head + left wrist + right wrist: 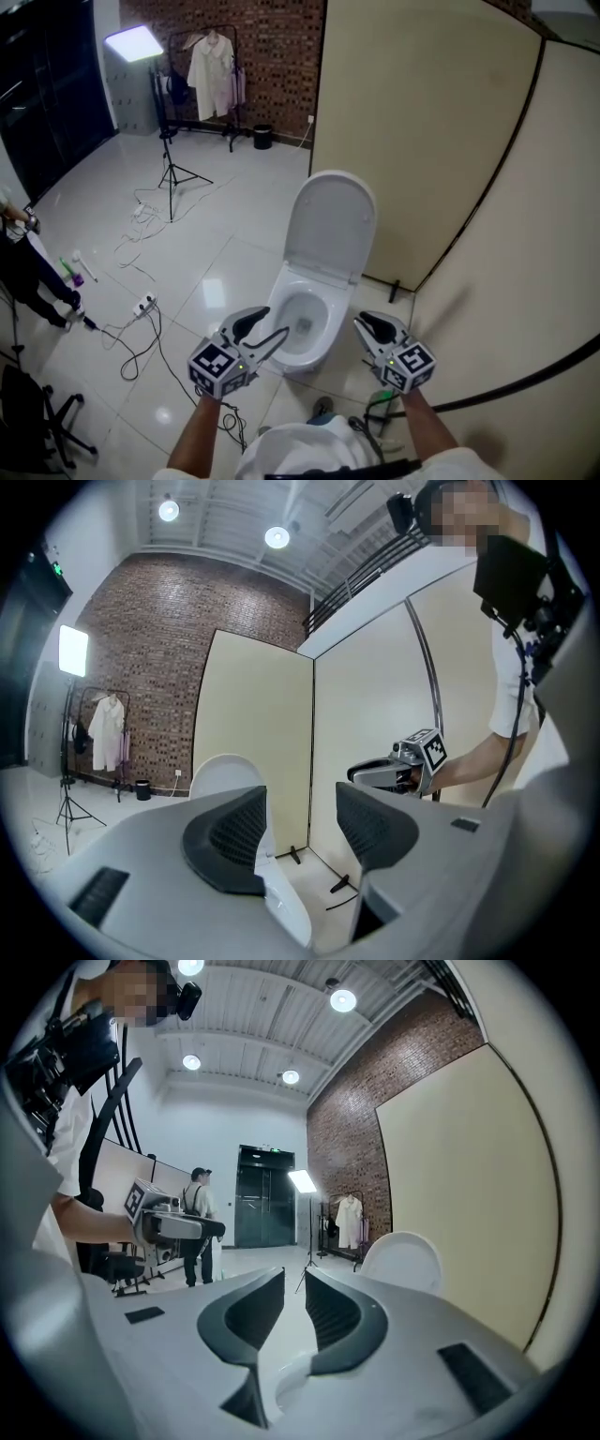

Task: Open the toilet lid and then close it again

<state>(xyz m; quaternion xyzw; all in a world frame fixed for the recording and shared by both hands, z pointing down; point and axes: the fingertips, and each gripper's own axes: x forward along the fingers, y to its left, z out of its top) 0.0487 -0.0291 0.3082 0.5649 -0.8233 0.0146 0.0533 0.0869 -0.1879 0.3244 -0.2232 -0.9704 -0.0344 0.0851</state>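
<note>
The white toilet stands against the beige partition, its lid [330,223] raised upright over the open bowl [302,323]. My left gripper [275,325] hovers over the bowl's near left rim, jaws apart with nothing between them. My right gripper [367,325] hangs just right of the bowl, shut and empty. In the left gripper view the lid [220,775] shows behind the left gripper [300,817], and the right gripper [375,772] floats beyond. In the right gripper view the right gripper [294,1283] points past the lid [403,1260], with the left gripper [202,1230] at the left.
Beige partition panels [422,141] close off the back and right. A light stand [169,173], loose cables [141,337] and a power strip lie on the tiled floor to the left. A clothes rack [211,70] stands far back. A person [197,1232] stands in the distance.
</note>
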